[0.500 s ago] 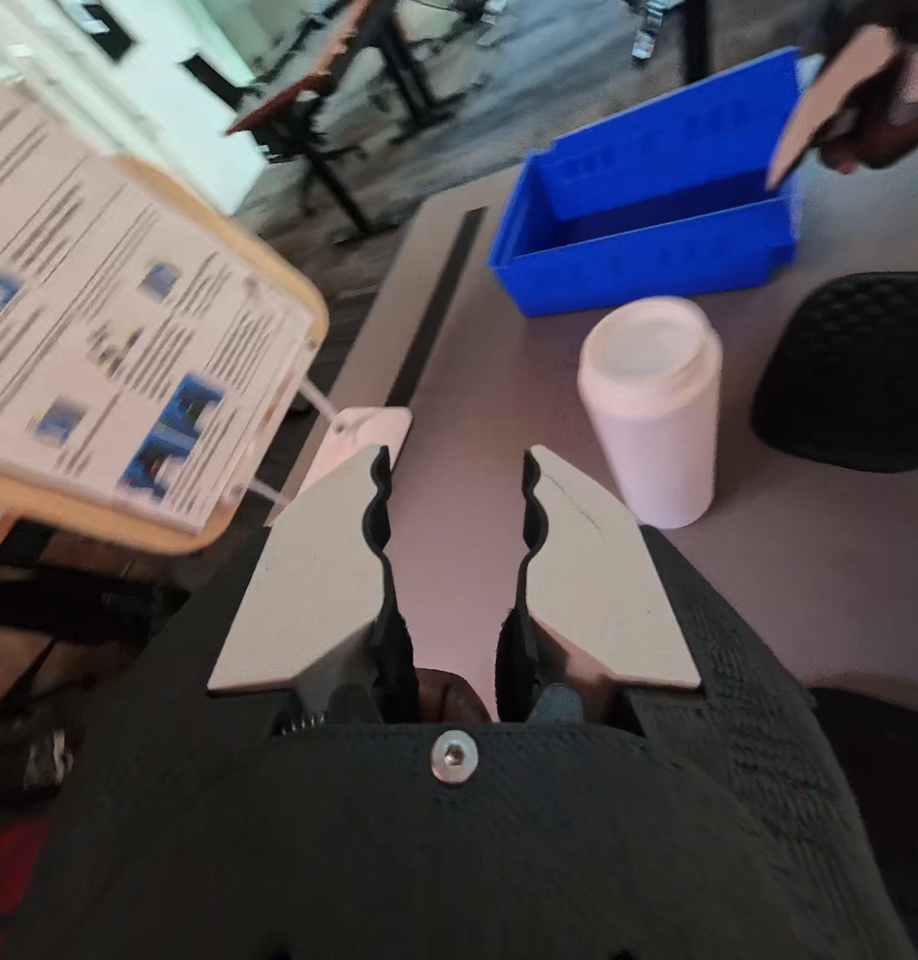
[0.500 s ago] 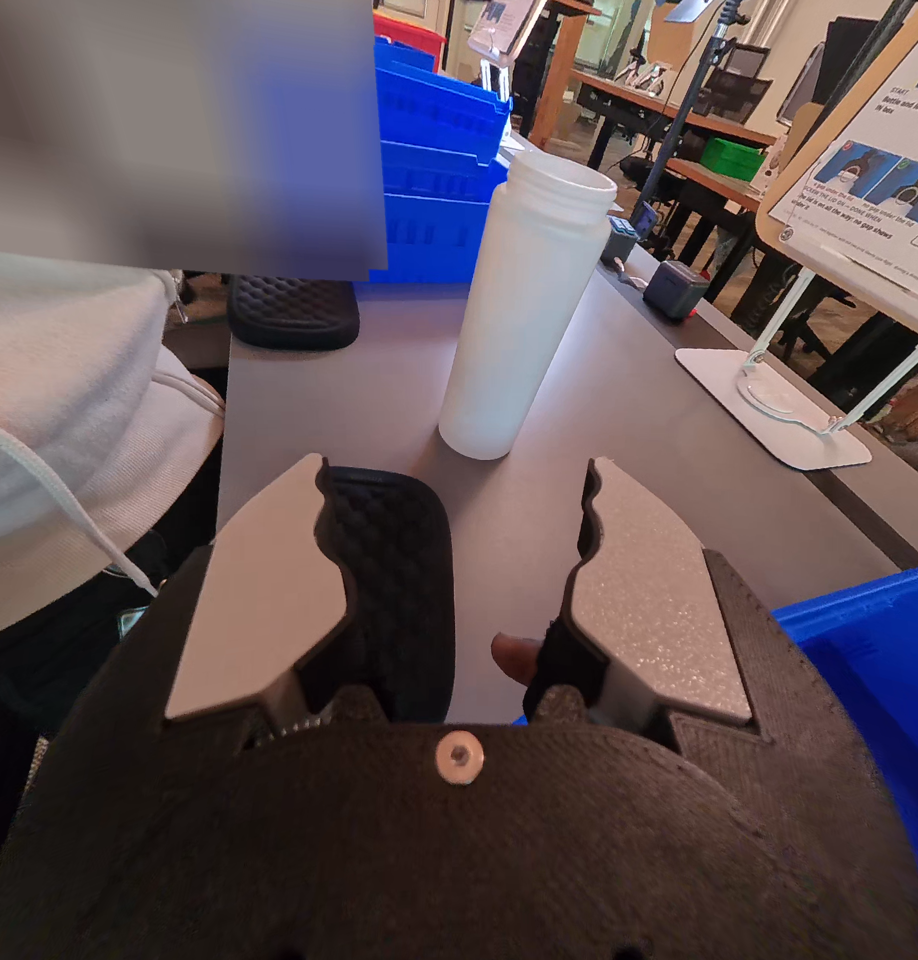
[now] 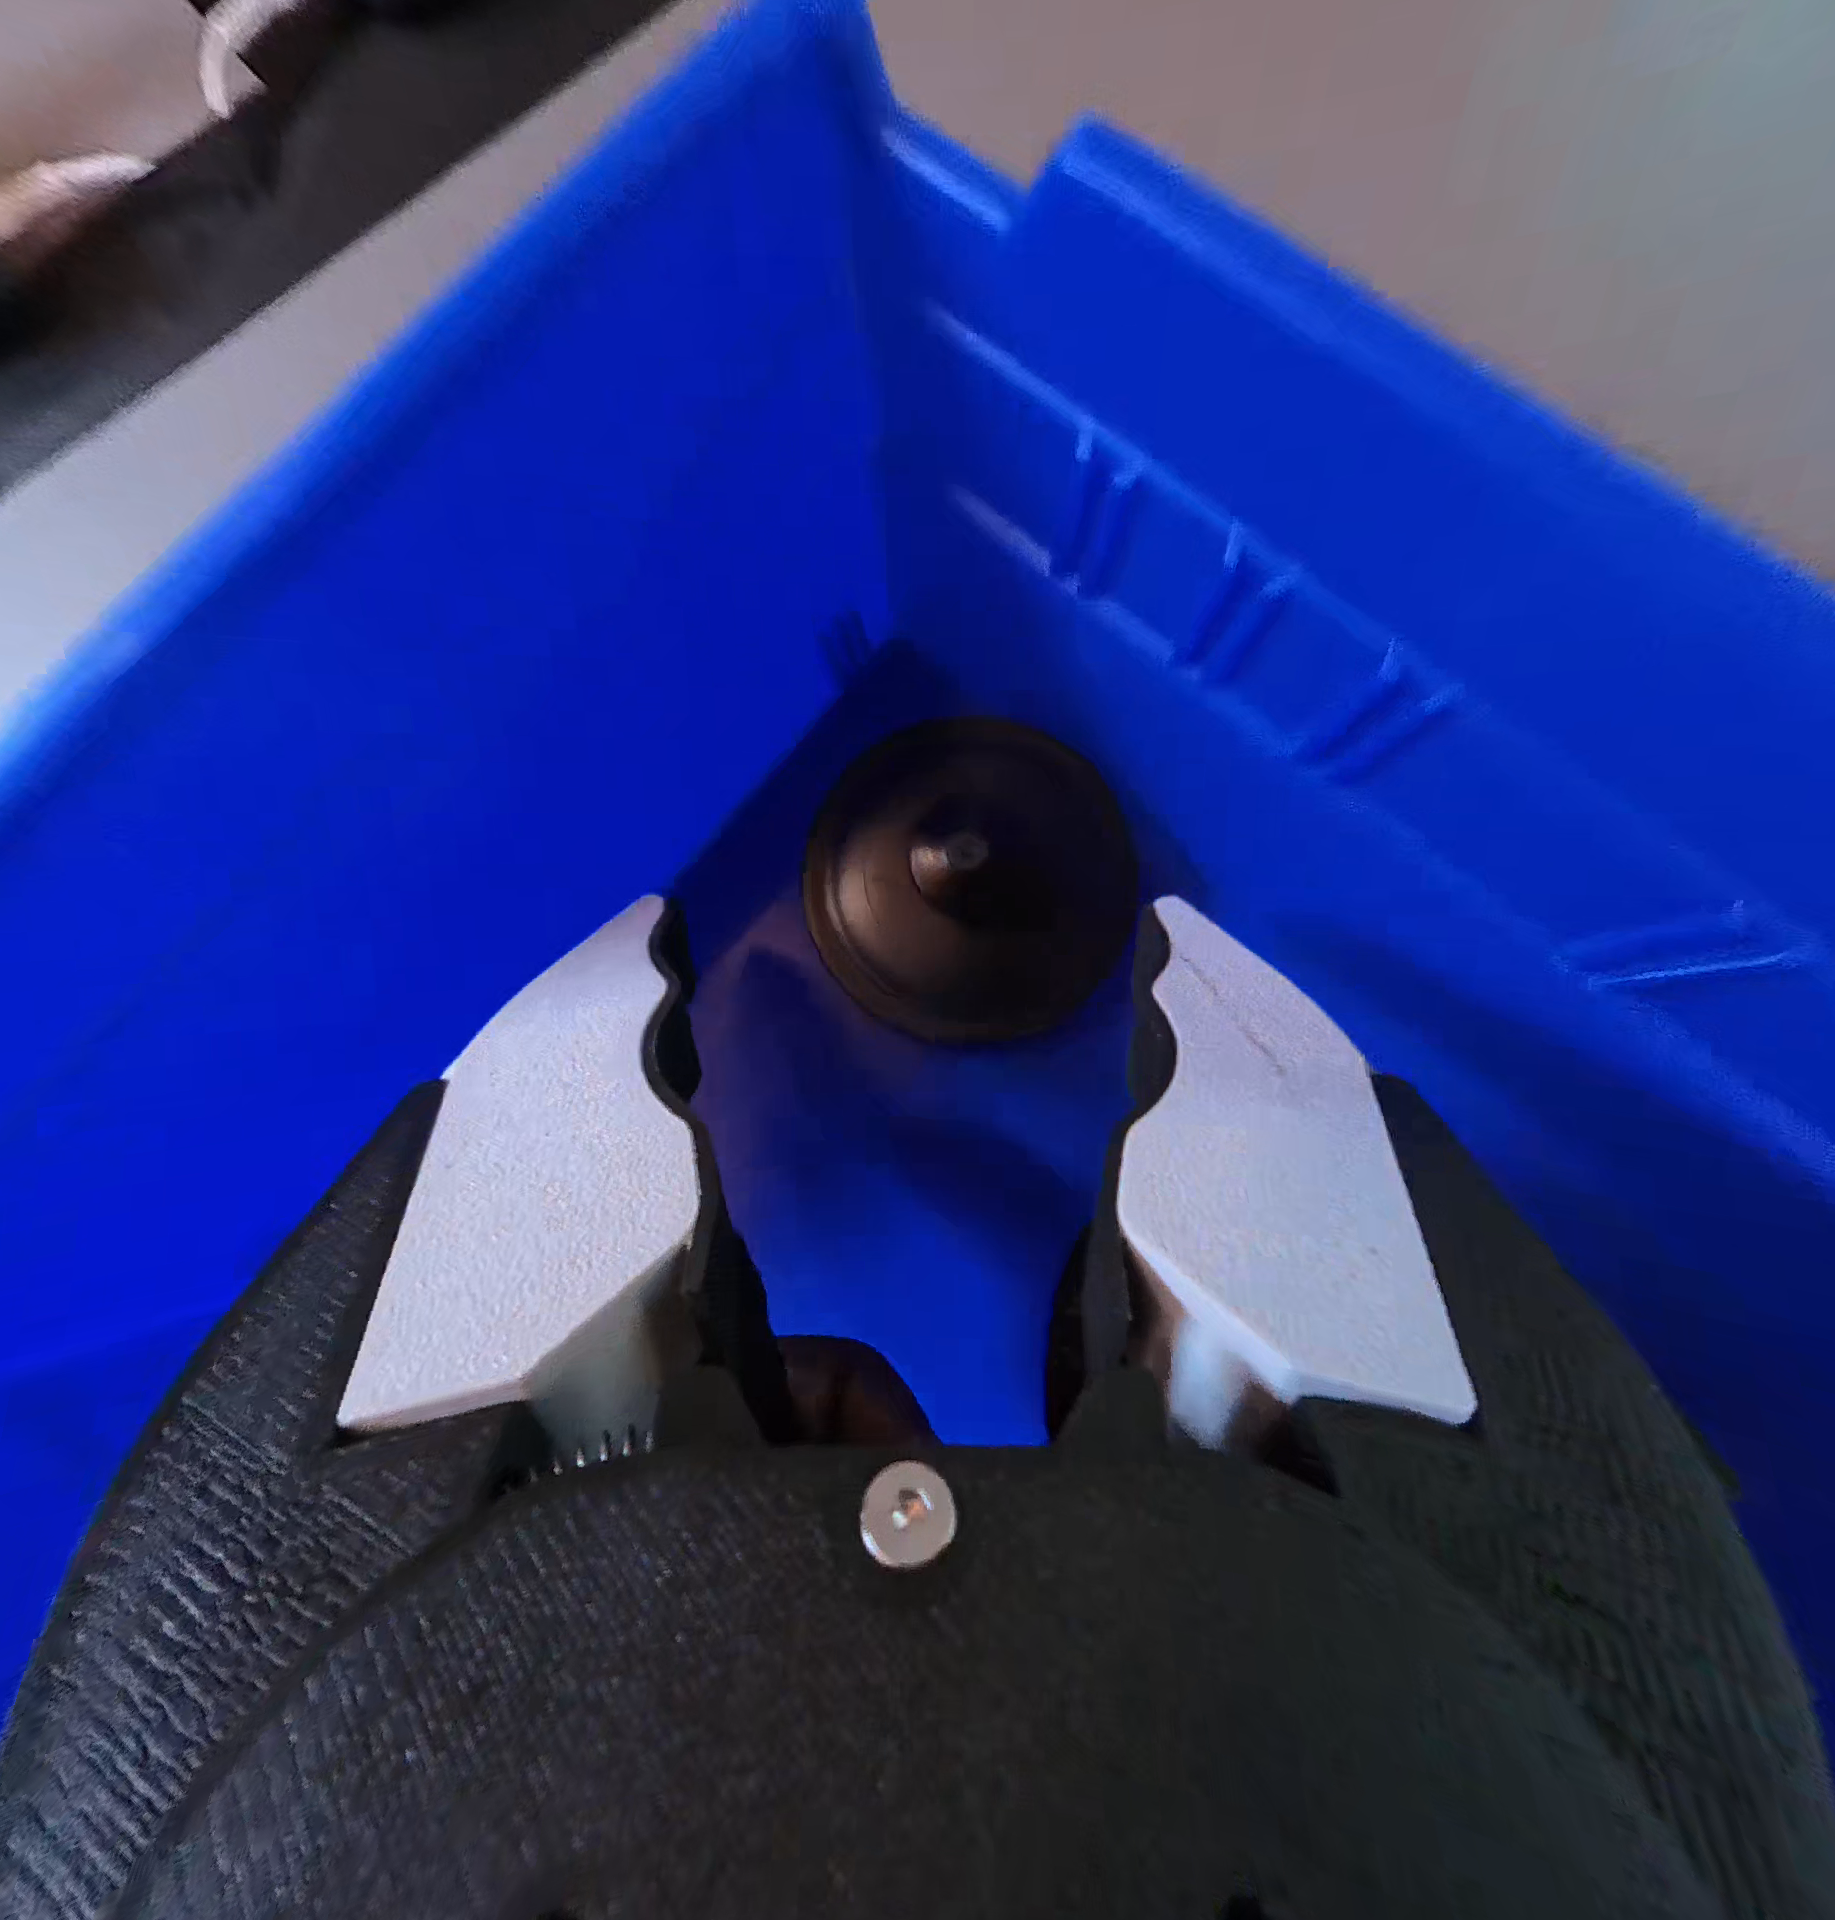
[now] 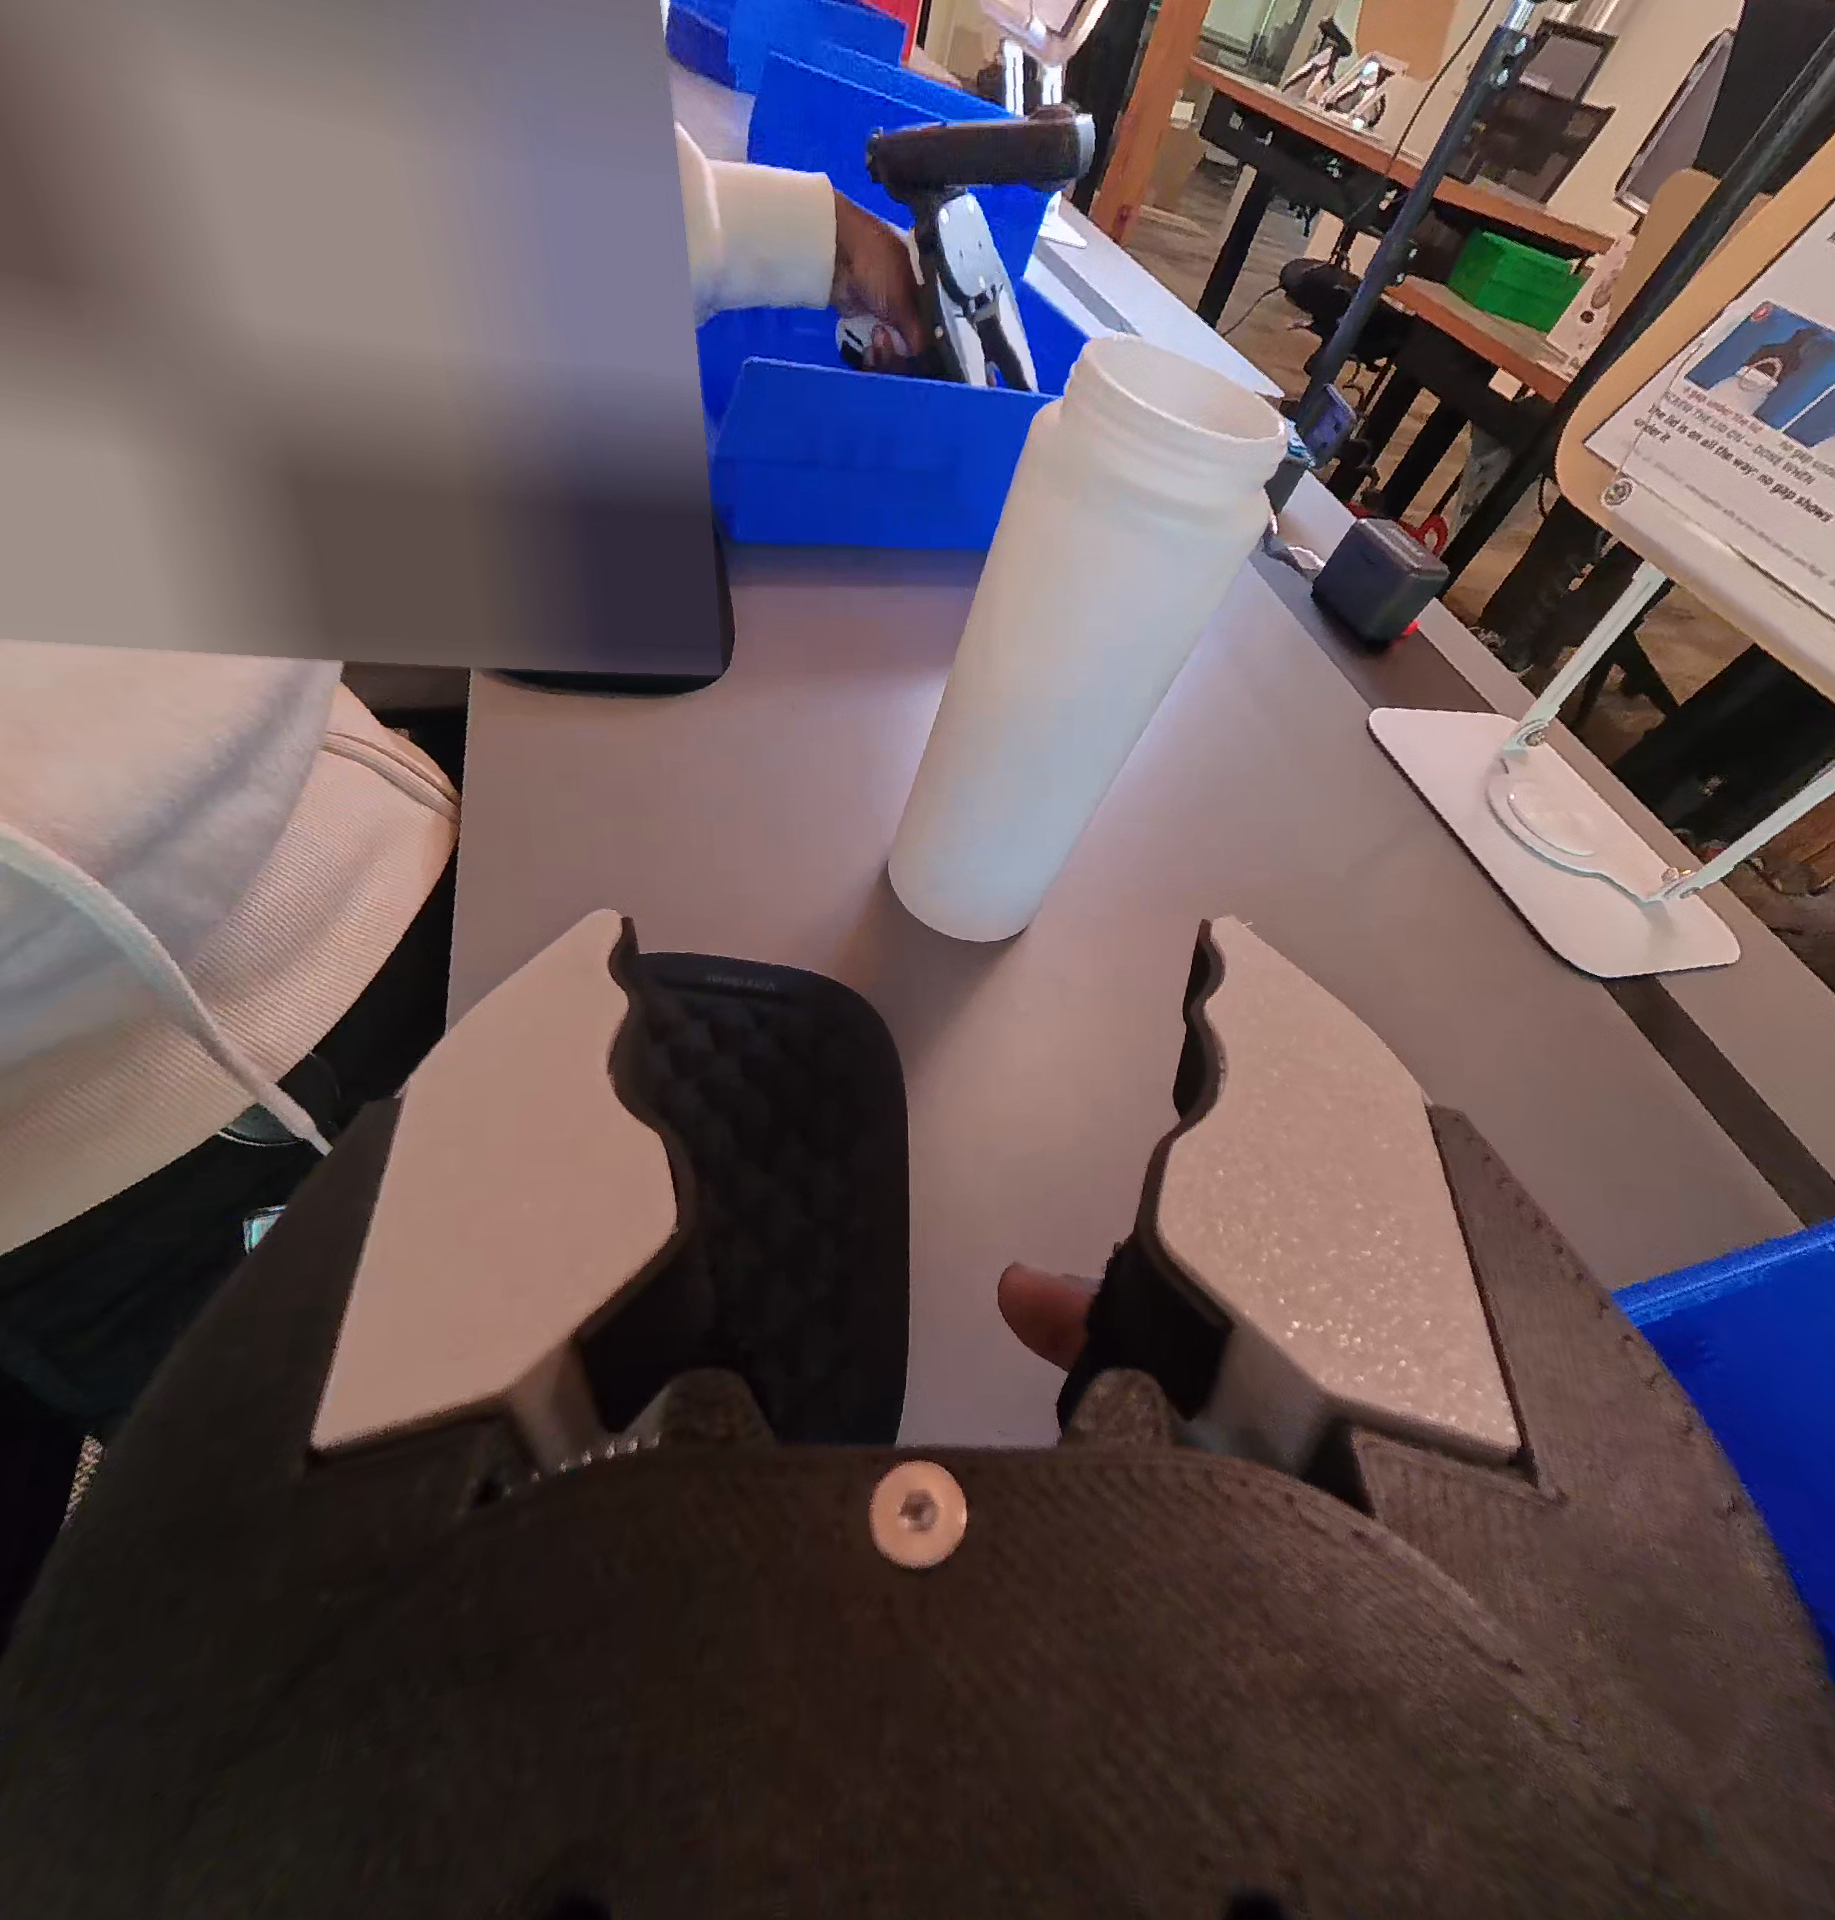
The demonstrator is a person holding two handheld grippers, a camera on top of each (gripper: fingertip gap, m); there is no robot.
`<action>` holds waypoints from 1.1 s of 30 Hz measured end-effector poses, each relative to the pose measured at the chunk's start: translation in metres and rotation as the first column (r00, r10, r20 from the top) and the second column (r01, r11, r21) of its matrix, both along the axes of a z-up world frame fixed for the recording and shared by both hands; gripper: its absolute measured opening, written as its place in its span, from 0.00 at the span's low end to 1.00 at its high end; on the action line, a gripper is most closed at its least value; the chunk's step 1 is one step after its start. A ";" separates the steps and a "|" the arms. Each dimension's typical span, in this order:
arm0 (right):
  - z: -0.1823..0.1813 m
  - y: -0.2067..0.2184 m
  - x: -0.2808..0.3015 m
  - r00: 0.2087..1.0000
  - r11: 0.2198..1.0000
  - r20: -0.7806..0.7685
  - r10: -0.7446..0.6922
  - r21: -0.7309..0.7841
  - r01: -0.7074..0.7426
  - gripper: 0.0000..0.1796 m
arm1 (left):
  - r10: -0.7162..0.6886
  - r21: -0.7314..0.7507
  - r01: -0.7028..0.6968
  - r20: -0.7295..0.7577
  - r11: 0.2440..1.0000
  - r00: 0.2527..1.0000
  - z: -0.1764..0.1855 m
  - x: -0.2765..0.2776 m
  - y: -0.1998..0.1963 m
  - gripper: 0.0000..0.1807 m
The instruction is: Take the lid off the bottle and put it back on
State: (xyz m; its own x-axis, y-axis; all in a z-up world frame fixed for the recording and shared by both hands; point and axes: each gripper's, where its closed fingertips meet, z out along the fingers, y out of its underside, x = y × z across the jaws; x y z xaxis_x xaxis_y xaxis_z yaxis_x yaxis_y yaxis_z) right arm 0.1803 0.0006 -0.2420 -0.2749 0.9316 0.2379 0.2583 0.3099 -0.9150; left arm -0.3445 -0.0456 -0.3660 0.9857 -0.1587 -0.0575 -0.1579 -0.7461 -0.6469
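Writing: printed instruction sheet [image 4: 1765,416] w/ photos on a tilted board at R edge, white stand [image 4: 1557,842] under it; text not repeated here. Bottle & lid showed no label.
Bottle [image 4: 1079,634]: plain white, tall cylinder, threaded neck, mouth uncapped; stood upright on grey table [image 4: 747,790], near blue bin [image 4: 871,457].
Lid [image 3: 970,878]: round, black, small raised nub at centre; lay on bin floor in a corner of blue bin [image 3: 393,665], blurred.
L gripper [image 3: 908,935]: fingers spread wide, nothing held; tips either side of lid's near edge, contact can't tell. Also seen reaching into bin [image 4: 944,301].
R gripper [image 4: 908,956]: fingers wide apart, empty; above table, short of bottle, black pad [image 4: 788,1174] beneath.
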 end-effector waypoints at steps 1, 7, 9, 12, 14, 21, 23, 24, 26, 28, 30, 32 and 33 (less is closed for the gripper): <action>0.000 0.000 0.000 1.000 1.000 0.005 -0.003 0.003 0.003 0.56 | -0.020 -0.019 0.020 0.002 1.000 1.000 -0.008 0.003 -0.001 0.47; 0.002 0.000 -0.001 1.000 1.000 -0.004 -0.002 0.011 0.002 0.55 | -0.051 0.011 0.052 -0.072 0.999 0.996 -0.021 0.009 0.006 0.39; 0.001 -0.002 -0.001 1.000 1.000 -0.005 0.002 0.011 -0.002 0.55 | 0.034 0.034 -0.029 -0.166 0.999 0.985 -0.008 -0.003 0.001 0.39; 0.003 -0.003 -0.003 1.000 1.000 -0.014 0.002 0.019 -0.001 0.54 | 0.248 0.288 -0.159 -0.306 0.944 0.919 0.059 -0.011 -0.011 0.39; 0.009 -0.005 -0.008 0.999 1.000 -0.046 -0.001 0.031 0.002 0.53 | 0.379 0.507 -0.150 -0.385 0.849 0.841 0.124 0.008 -0.028 0.39; 0.064 -0.021 -0.053 0.937 0.965 -0.343 -0.060 0.220 0.142 0.43 | 0.207 0.688 0.319 -0.566 0.652 0.798 0.220 0.235 -0.043 0.38; 0.076 -0.042 -0.070 0.916 0.947 -0.402 -0.019 0.287 0.146 0.34 | 0.093 0.609 0.444 -0.650 0.657 0.754 0.204 0.293 -0.033 0.38; 0.078 -0.052 -0.079 0.917 0.935 -0.398 -0.009 0.323 0.149 0.28 | 0.054 0.566 0.496 -0.693 0.659 0.719 0.195 0.315 -0.029 0.38; 0.078 -0.072 -0.094 0.931 0.914 -0.363 0.031 0.388 0.121 0.22 | 0.015 0.486 0.570 -0.769 0.662 0.639 0.181 0.346 -0.022 0.38; 0.075 -0.087 -0.107 0.942 0.891 -0.327 0.072 0.445 0.087 0.22 | -0.003 0.448 0.601 -0.799 0.662 0.601 0.174 0.364 -0.018 0.38; 0.067 -0.091 -0.116 0.957 0.854 -0.276 0.091 0.516 0.067 0.22 | -0.028 0.438 0.619 -0.802 0.652 0.597 0.170 0.376 -0.016 0.38; 0.060 -0.091 -0.123 0.965 0.812 -0.242 0.105 0.581 0.058 0.23 | -0.059 0.428 0.634 -0.798 0.644 0.600 0.167 0.382 -0.015 0.38; 0.058 -0.090 -0.126 0.967 0.795 -0.233 0.108 0.604 0.057 0.22 | -0.074 0.423 0.643 -0.798 0.638 0.598 0.166 0.385 -0.016 0.38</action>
State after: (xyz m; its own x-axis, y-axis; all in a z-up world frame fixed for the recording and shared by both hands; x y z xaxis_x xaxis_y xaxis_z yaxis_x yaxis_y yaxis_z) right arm 0.0543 -0.0894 -0.1845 -0.1533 0.5693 0.8077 0.0383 0.8202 -0.5708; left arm 0.0408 -0.0613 -0.1997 0.4603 -0.1302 -0.8782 -0.8834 0.0310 -0.4676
